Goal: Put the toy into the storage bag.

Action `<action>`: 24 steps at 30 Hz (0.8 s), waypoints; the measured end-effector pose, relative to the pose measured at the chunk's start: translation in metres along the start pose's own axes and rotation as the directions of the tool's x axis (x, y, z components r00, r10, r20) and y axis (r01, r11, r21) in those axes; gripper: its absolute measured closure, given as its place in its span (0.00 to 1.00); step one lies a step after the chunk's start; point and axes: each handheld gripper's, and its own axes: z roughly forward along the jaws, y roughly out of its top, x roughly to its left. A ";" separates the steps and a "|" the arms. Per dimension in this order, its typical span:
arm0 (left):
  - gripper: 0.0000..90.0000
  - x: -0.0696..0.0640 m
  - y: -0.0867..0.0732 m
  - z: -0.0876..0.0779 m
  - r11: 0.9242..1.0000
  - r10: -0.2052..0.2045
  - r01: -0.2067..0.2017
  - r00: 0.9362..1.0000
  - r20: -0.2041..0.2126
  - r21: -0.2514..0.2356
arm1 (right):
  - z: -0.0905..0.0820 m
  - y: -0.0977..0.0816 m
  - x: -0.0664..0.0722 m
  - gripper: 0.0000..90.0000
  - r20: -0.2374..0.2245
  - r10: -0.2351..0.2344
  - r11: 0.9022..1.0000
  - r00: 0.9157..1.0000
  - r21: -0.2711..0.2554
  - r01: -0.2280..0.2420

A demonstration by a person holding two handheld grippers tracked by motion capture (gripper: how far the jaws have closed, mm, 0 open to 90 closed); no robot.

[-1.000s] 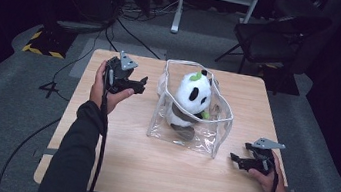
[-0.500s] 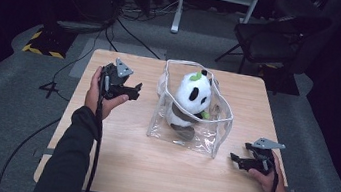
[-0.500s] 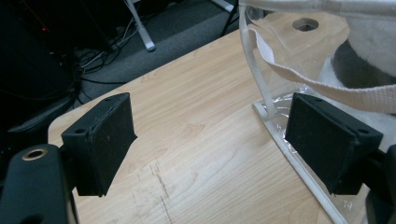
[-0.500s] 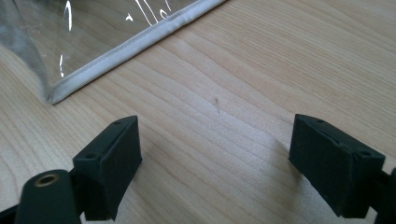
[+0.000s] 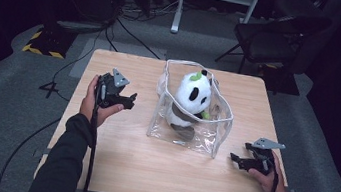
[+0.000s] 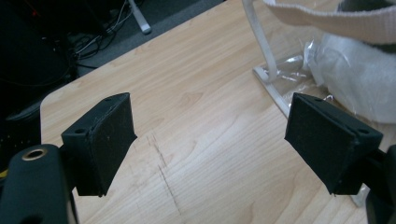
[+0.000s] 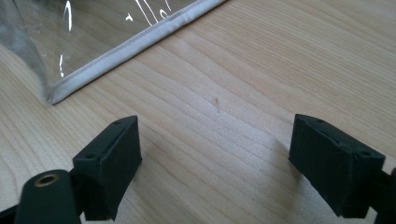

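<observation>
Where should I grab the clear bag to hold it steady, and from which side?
Take the clear bag by its white-trimmed top rim, probably from the left with the left gripper, whose jaws stand open and aimed that way. The rim stands up stiff and free, while the panda plush fills the middle.

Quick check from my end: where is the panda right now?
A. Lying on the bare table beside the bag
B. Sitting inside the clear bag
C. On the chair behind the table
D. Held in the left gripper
B: the high view shows the panda sitting inside the clear bag, with both the left gripper and the right gripper open, empty and apart from it.
</observation>
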 end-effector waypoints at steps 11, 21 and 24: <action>0.18 -0.001 -0.016 -0.003 0.999 0.021 -0.022 1.000 0.014 0.042 | 0.000 0.000 0.000 0.18 0.000 0.000 1.000 1.000 0.000 0.000; 0.18 0.000 -0.031 -0.003 0.996 0.026 -0.028 0.999 0.026 0.080 | 0.000 0.000 0.000 0.18 0.000 0.000 1.000 1.000 0.000 0.000; 0.18 0.000 -0.036 -0.003 0.995 0.026 -0.029 0.999 0.026 0.094 | 0.000 0.000 0.000 0.18 0.001 0.000 1.000 1.000 0.000 0.000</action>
